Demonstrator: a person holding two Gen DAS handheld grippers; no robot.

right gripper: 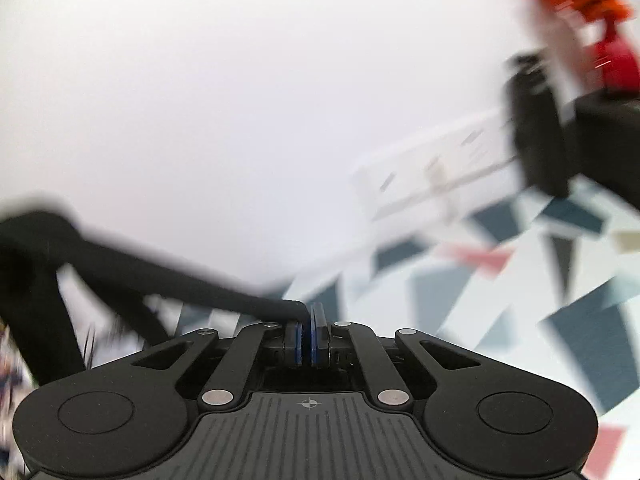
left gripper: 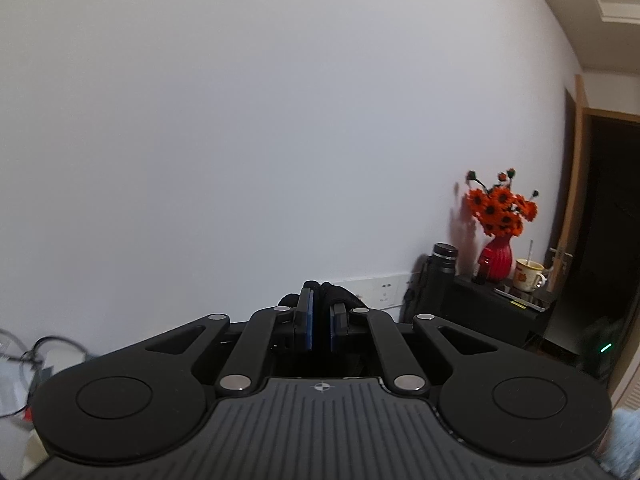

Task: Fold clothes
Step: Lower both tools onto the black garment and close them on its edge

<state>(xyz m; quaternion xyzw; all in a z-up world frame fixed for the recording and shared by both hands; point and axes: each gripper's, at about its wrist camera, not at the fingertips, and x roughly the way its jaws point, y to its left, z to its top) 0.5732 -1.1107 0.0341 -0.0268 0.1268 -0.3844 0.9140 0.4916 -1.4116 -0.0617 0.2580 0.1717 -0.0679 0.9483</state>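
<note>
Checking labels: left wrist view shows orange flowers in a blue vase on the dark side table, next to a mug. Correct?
Not quite. In the left wrist view the vase is red, not blue. The orange flowers, dark side table and mug stand.

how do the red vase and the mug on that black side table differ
The red vase is ribbed, glossy and taller, and holds orange flowers. The mug is cream with a side handle, squatter, and has a thin utensil standing in it. Both stand upright on the black side table by the wall.

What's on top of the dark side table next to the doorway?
On the dark side table: a red vase of orange flowers, a mug with something sticking out, and a black flask. Its contents can't be seen.
</note>
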